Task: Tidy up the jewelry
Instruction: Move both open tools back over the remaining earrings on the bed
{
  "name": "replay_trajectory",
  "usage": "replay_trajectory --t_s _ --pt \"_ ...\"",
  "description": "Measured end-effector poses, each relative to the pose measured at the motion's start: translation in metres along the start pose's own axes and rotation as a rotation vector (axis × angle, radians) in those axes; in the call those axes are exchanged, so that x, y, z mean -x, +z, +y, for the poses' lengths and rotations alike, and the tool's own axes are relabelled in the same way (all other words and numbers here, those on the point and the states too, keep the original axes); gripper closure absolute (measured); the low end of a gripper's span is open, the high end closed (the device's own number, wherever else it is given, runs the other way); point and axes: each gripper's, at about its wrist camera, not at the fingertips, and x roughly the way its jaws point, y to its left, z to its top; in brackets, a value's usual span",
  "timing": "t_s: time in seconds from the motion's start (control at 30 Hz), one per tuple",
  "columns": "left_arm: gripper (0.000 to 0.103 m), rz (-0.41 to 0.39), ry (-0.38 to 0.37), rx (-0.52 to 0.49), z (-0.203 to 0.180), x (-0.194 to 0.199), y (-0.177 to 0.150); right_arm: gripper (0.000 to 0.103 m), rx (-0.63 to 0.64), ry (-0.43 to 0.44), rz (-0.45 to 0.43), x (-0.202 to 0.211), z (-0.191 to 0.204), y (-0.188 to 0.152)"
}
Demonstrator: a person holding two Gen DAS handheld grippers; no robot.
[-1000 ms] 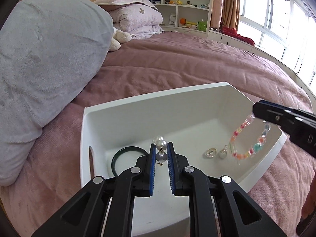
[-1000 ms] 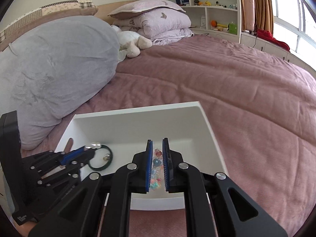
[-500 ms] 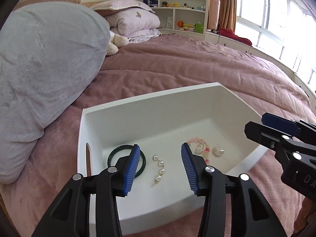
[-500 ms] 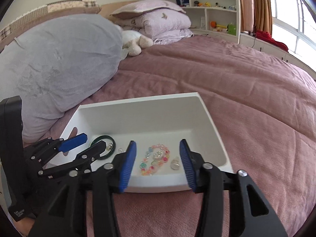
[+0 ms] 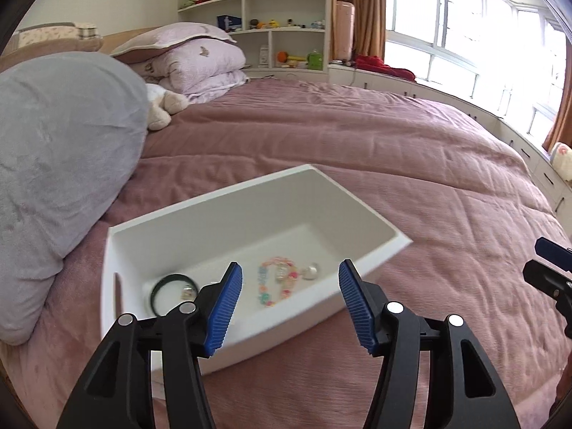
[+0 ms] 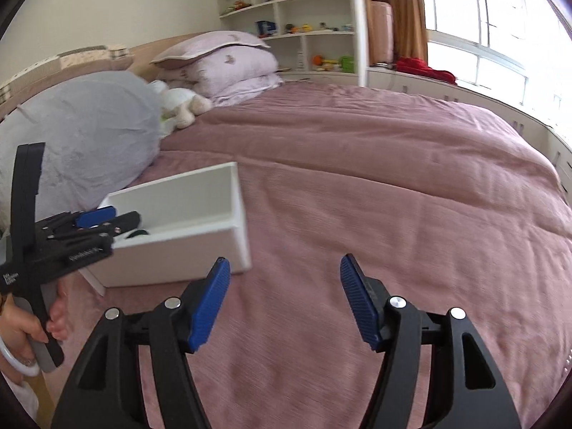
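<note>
Black plastic left claw [image 5: 289,302], ribbed blue pads [image 5: 223,309], silver screws, white lettering, bare hand [image 6: 26,325]

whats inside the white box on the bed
In the white box: a dark green bangle, a colorful bead bracelet and a small pale charm. The left gripper, jaws open, covers part of the floor.

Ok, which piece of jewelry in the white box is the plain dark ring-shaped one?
The dark green bangle at the left end of the white box. The beaded bracelet beside it is multicoloured.
</note>
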Motion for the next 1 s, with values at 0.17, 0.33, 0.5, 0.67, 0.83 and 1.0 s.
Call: replay_trajectory --t_s 0.17,0.33,0.5,0.67,0.83,1.0 --pt "0.038 0.002 -0.077 -0.056 -0.057 0.008 -0.009 0.033 -0.044 -0.127 -0.006 0.041 -0.061 -0.019" --pt "0.037 0.006 -0.153 -0.158 -0.130 0.010 -0.021 0.030 -0.104 -0.236 -0.031 0.082 -0.119 -0.041" --pt "0.033 0.035 -0.265 -0.207 -0.204 0.015 -0.039 0.029 -0.143 -0.327 -0.020 0.110 -0.168 -0.066" --pt "0.033 0.072 -0.380 -0.293 -0.281 0.028 -0.070 0.029 -0.201 -0.391 -0.012 0.139 -0.218 -0.092" --pt "0.033 0.111 -0.492 -0.352 -0.344 0.043 -0.100 0.028 -0.236 -0.442 0.000 0.161 -0.262 -0.115" --pt "0.033 0.132 -0.598 -0.432 -0.399 0.059 -0.133 0.028 -0.254 -0.467 0.018 0.173 -0.294 -0.135"
